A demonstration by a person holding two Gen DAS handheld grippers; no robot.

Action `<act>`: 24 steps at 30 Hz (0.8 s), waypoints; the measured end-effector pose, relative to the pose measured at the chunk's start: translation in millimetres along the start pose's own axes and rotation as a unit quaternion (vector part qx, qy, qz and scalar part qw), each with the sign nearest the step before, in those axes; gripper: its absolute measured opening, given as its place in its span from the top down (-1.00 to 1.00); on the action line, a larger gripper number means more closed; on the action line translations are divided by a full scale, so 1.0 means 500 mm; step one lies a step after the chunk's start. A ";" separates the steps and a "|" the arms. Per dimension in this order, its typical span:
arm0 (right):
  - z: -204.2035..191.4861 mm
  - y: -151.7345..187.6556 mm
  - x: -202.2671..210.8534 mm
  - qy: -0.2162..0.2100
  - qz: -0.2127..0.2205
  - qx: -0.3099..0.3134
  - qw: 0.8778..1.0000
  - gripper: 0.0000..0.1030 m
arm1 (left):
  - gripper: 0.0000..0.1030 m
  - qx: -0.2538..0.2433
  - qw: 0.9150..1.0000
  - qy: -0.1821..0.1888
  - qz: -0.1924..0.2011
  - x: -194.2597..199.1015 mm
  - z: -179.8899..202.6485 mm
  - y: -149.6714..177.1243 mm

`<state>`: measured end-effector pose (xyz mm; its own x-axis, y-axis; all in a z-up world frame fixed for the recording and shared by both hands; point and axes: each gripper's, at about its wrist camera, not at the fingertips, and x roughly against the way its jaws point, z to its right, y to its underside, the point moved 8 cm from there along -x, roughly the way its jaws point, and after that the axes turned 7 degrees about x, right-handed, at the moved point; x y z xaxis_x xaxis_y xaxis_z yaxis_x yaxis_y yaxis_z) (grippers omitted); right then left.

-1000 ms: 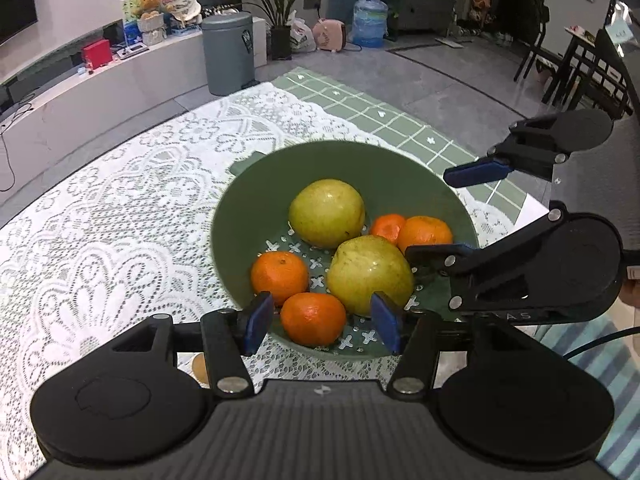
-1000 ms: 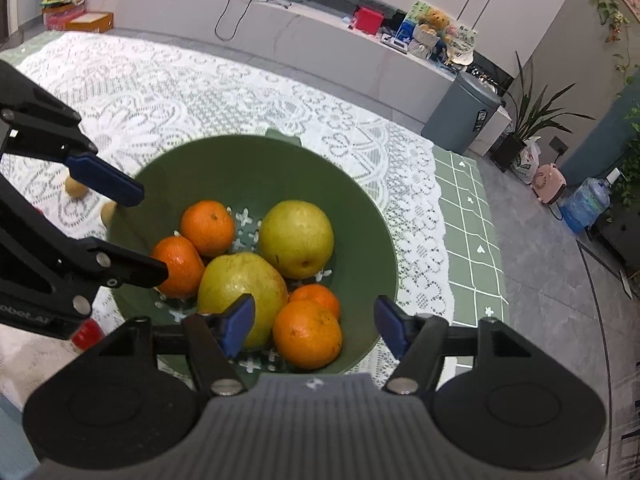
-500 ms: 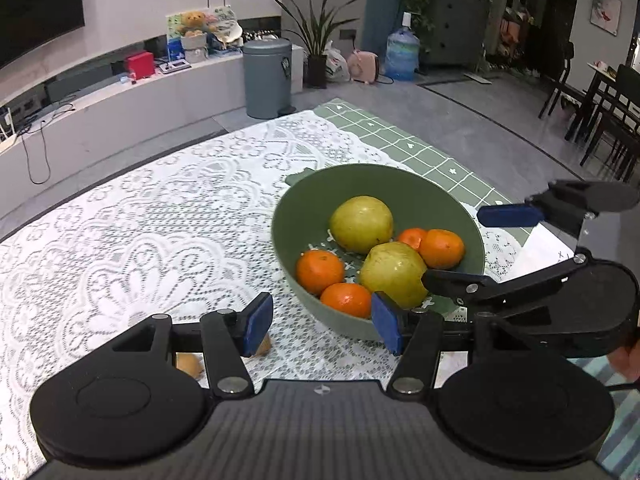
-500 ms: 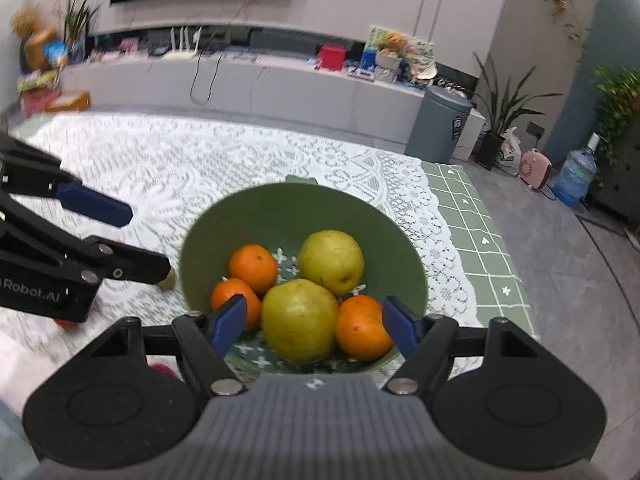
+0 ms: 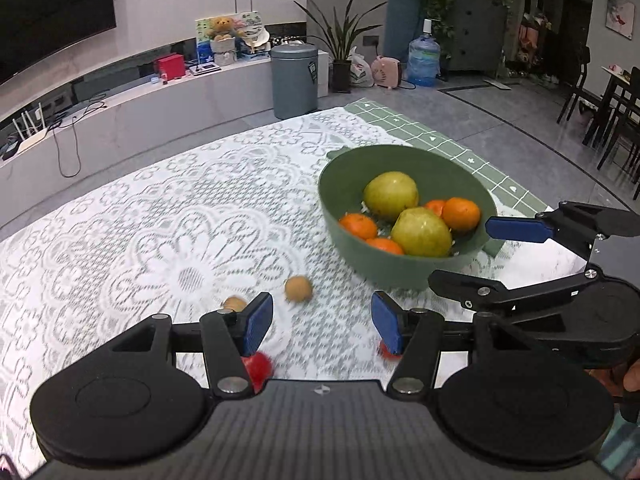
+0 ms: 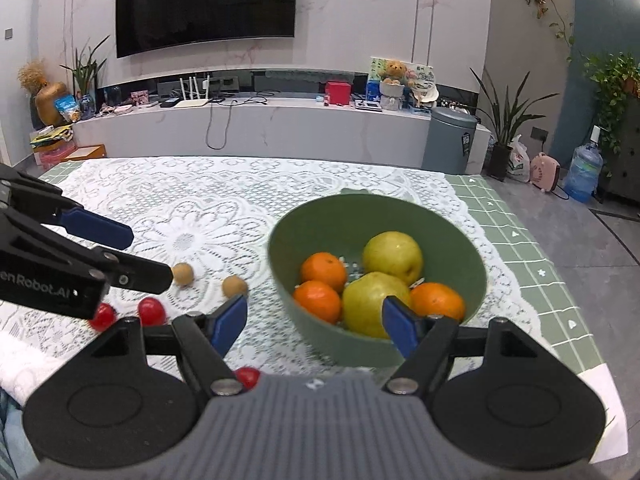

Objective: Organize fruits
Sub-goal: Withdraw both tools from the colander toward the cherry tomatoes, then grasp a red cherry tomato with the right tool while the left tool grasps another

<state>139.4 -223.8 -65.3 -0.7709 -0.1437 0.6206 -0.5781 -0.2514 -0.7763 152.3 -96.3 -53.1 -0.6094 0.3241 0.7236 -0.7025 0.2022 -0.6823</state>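
A green bowl (image 5: 340, 224) (image 6: 472, 264) on the lace tablecloth holds two yellow-green pears (image 5: 391, 195) (image 6: 393, 252) and several oranges (image 5: 461, 213) (image 6: 324, 271). Two small brown fruits (image 5: 298, 289) (image 6: 235, 286) and small red fruits (image 5: 259, 365) (image 6: 152, 310) lie loose on the cloth left of the bowl. My left gripper (image 5: 322, 322) is open and empty, above the cloth in front of the bowl. My right gripper (image 6: 316, 320) is open and empty, at the bowl's near rim. Each gripper shows in the other's view (image 5: 520, 229) (image 6: 96, 230).
The white lace cloth (image 5: 160, 216) covers a green checked tablecloth (image 6: 532, 248) whose right edge drops to the floor. A white paper (image 6: 612, 408) lies at the near right corner. A TV bench, grey bin (image 6: 448, 140) and plants stand beyond the table.
Both grippers have pulled back and up from over the bowl, both still open. The loose brown and red fruits on the cloth have come into view.
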 end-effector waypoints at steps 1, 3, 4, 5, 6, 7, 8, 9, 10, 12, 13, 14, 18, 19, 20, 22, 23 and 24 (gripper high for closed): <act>-0.005 0.006 0.000 -0.003 -0.001 -0.003 1.000 -0.40 | -0.30 0.002 1.000 0.000 -0.001 0.004 -0.005 0.007; -0.016 0.020 -0.003 -0.006 -0.007 -0.008 1.000 -0.40 | -0.30 0.011 1.000 0.000 -0.002 0.010 -0.015 0.022; -0.020 0.027 -0.005 -0.006 -0.011 -0.008 1.000 -0.40 | -0.30 0.015 1.000 0.000 -0.003 0.014 -0.022 0.030; -0.028 0.036 -0.008 -0.007 -0.017 -0.007 1.000 -0.40 | -0.30 0.020 1.000 -0.002 -0.003 0.017 -0.027 0.038; -0.034 0.042 -0.011 -0.009 -0.022 -0.006 1.000 -0.40 | -0.30 0.024 1.000 -0.002 -0.004 0.019 -0.032 0.046; -0.038 0.049 -0.013 -0.011 -0.026 -0.004 1.000 -0.40 | -0.30 0.029 1.000 -0.002 -0.004 0.022 -0.037 0.055; -0.042 0.055 -0.016 -0.013 -0.030 -0.002 0.999 -0.40 | -0.30 0.034 0.999 -0.001 -0.003 0.024 -0.042 0.062; -0.045 0.060 -0.018 -0.013 -0.033 -0.001 0.999 -0.40 | -0.30 0.038 0.999 -0.001 -0.001 0.028 -0.048 0.069; -0.047 0.067 -0.021 -0.014 -0.036 0.000 0.999 -0.40 | -0.30 0.043 0.999 -0.001 -0.001 0.030 -0.053 0.073; -0.054 0.075 -0.028 -0.015 -0.044 0.000 0.999 -0.40 | -0.30 0.053 0.999 -0.002 0.003 0.032 -0.064 0.086; -0.054 0.081 -0.029 -0.015 -0.047 0.001 0.999 -0.40 | -0.30 0.058 0.998 -0.003 0.002 0.032 -0.069 0.092; -0.056 0.087 -0.033 -0.015 -0.052 0.001 0.999 -0.39 | -0.30 0.064 0.998 -0.005 0.000 0.032 -0.072 0.099; -0.058 0.108 -0.046 -0.014 -0.067 0.001 0.998 -0.36 | -0.30 0.077 0.997 -0.014 0.012 0.035 -0.088 0.119; -0.057 0.113 -0.048 -0.013 -0.069 0.000 0.998 -0.35 | -0.30 0.078 0.997 -0.020 0.017 0.036 -0.092 0.124; -0.055 0.116 -0.052 -0.013 -0.072 -0.003 0.997 -0.30 | -0.30 0.080 0.996 -0.023 0.020 0.036 -0.096 0.129; -0.052 0.120 -0.060 -0.015 -0.074 -0.007 0.997 -0.30 | -0.30 0.088 0.995 -0.029 0.026 0.037 -0.103 0.141; -0.053 0.121 -0.063 -0.016 -0.073 -0.009 0.997 -0.25 | -0.30 0.092 0.995 -0.031 0.027 0.035 -0.108 0.148; -0.054 0.123 -0.068 -0.017 -0.074 -0.009 0.997 -0.16 | -0.30 0.095 0.994 -0.033 0.028 0.034 -0.112 0.155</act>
<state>122.7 -208.6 -137.0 -0.6679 -0.1390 0.7312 -0.6893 -0.2552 -0.6781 108.3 -23.4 -99.5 -0.6681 0.2666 0.6947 -0.7199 0.0046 -0.6941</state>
